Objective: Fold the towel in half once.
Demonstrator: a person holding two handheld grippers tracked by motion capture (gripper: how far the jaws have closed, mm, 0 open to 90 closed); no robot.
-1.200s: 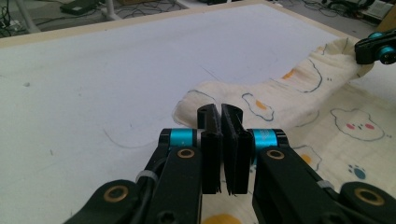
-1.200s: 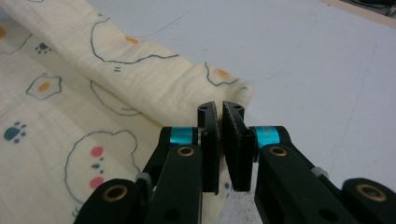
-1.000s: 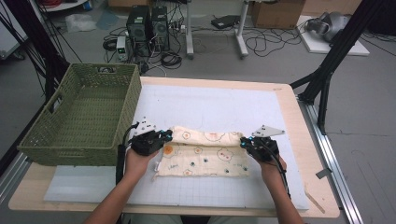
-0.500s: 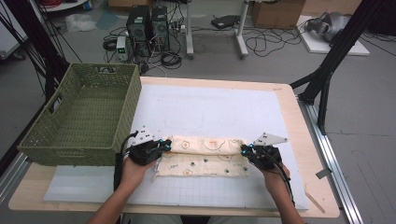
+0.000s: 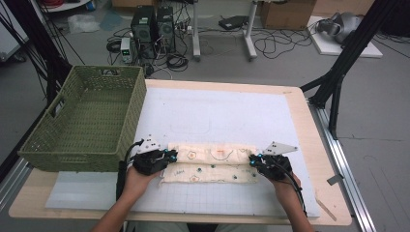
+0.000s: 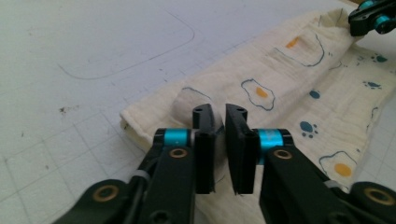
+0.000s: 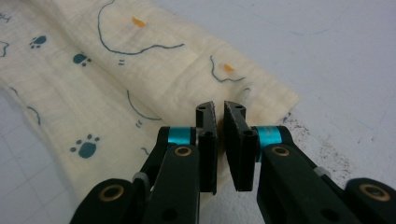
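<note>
A: Where does the cloth (image 5: pixel 209 163) lie?

B: Near the front of the worktop (image 5: pixel 309 121), on the white mat (image 5: pixel 217 116), folded into a long band. The green basket (image 5: pixel 84 121) stands well apart from its middle, just beyond its left end.

A: And the jaws?

B: The left gripper (image 5: pixel 163 158) sits at the band's left end, the right gripper (image 5: pixel 255 162) at its right end. In each gripper view the jaws stand nearly together with a slim gap. A thin layer of fabric seems pinched there, but I cannot tell for sure in either.

A: So the step in hand?

B: I judge it a fold, both ends handled at once. To do it well, keep the two ends level and move them together, so the band stays straight. Hold the fabric taut enough that no slack bunches in the middle. Line the edge up with the layer beneath before letting go.

A: What is hard to make out?

B: The jaws cover the very corners they meet, so how many layers they hold is hidden. The number of folds is unclear from above. The person's forearms are cut off at the bottom.
</note>
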